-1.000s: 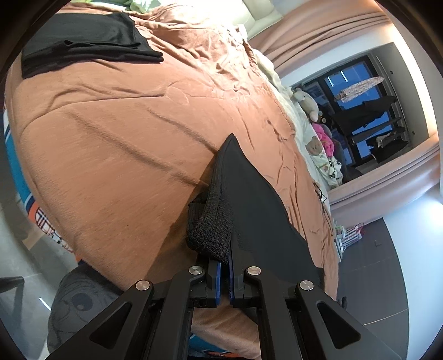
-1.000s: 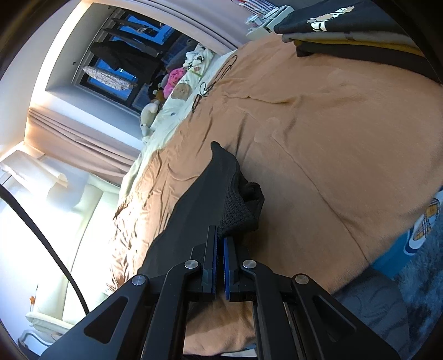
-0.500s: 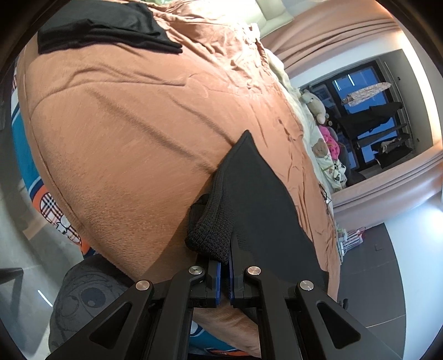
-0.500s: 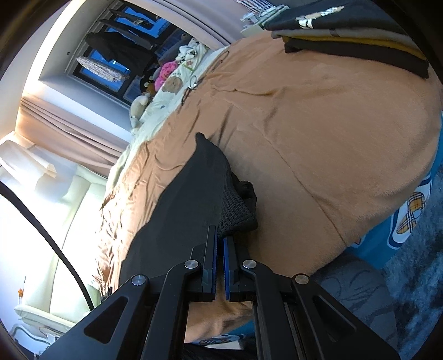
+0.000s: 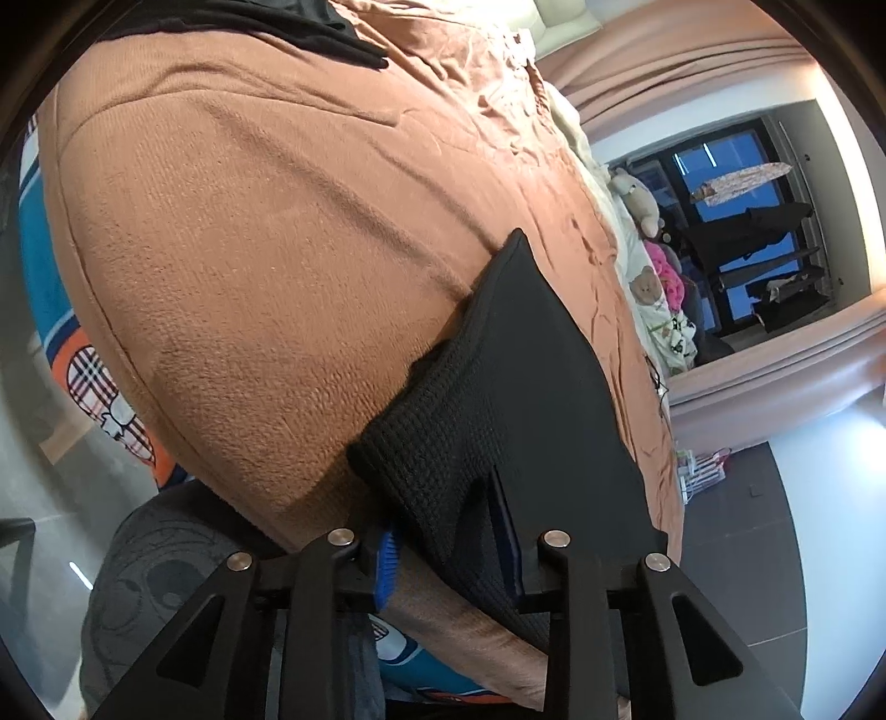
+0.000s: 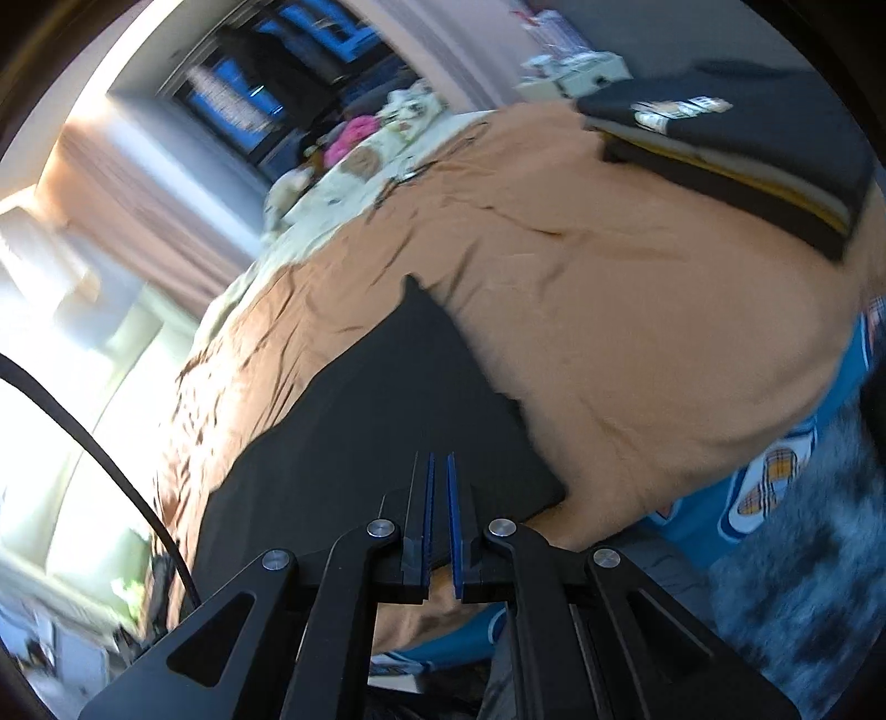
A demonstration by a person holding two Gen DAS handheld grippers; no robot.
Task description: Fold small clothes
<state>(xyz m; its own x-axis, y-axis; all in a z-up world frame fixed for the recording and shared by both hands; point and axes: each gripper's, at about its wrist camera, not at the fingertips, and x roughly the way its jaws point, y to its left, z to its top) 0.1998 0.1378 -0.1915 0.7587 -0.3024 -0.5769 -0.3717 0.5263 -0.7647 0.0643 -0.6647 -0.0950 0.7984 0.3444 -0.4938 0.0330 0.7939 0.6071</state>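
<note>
Left wrist view: my left tongs (image 5: 448,531) are opening, the black garment (image 5: 531,387) between them on the bed (image 5: 266,249). Right wrist view: my right tongs (image 6: 439,515) are nearly closed, empty, above the garment (image 6: 376,432) lying flat.

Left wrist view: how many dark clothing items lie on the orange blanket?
2: a black garment at the near edge, between the opening left gripper jaws, and dark clothing at the far edge, possibly several pieces.
</note>
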